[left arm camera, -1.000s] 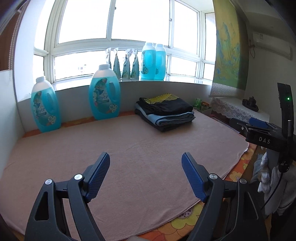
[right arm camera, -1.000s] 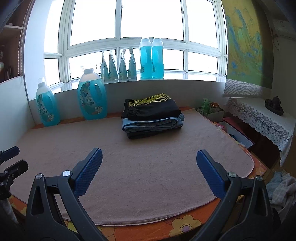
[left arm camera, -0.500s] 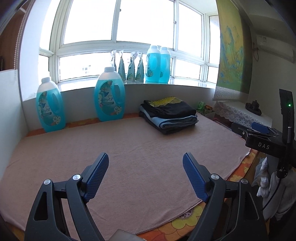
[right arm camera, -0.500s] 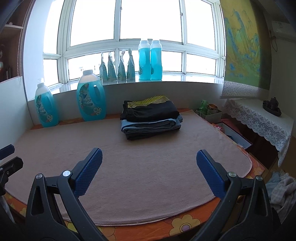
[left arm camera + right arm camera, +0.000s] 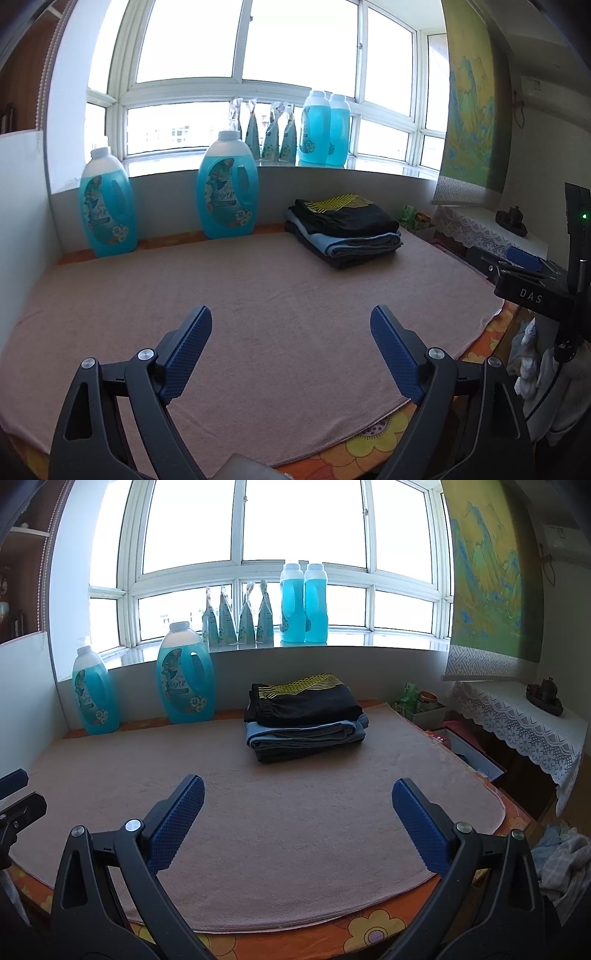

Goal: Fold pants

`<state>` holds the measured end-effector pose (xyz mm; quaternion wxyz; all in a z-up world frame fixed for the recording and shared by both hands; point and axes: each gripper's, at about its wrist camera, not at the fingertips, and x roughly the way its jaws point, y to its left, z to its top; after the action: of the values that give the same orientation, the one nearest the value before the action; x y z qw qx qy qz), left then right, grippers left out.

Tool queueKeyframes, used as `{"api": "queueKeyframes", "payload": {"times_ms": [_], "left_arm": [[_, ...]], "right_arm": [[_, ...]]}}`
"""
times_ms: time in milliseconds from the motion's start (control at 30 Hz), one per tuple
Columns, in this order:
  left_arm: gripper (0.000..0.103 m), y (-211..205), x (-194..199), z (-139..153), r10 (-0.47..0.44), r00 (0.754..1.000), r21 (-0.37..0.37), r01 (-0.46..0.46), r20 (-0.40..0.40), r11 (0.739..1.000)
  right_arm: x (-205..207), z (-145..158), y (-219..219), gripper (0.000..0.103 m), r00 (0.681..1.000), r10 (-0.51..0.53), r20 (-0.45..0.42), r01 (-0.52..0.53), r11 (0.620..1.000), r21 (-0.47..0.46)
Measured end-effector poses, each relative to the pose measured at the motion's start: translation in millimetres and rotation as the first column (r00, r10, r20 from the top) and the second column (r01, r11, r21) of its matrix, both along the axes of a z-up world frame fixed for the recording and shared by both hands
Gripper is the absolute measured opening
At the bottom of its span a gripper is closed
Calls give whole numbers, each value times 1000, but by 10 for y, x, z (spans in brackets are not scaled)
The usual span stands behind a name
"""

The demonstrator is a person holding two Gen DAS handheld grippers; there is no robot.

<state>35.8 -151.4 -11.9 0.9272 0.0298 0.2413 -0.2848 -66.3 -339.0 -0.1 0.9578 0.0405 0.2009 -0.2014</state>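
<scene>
A stack of folded pants lies at the back of the pink towel-covered table, with a black pair with yellow trim on top; it also shows in the right wrist view. My left gripper is open and empty above the table's front part. My right gripper is open and empty, also near the front edge. Part of the right gripper shows at the right of the left wrist view. No unfolded pants lie on the table.
Two big blue detergent bottles stand at the back left against the wall. More bottles and pouches line the window sill. A lace-covered side table stands at the right. Crumpled clothes lie low at the right.
Both grippers stay open and empty. The left wrist view has tilted up slightly, so the stack and bottles sit lower and further right in it. The right view barely shifted.
</scene>
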Motion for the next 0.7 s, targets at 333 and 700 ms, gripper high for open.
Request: {"api": "queueKeyframes", "payload": {"times_ms": [333, 700], "left_arm": [[88, 9, 16, -5, -3, 1000, -3, 3, -8, 1000], [88, 3, 24, 8, -14, 1000, -3, 14, -11, 1000]], "right_arm": [[7, 0, 1, 103, 1000, 3, 2, -3, 1000, 1], [7, -3, 26, 103, 1000, 0, 1, 0, 1000, -2]]}}
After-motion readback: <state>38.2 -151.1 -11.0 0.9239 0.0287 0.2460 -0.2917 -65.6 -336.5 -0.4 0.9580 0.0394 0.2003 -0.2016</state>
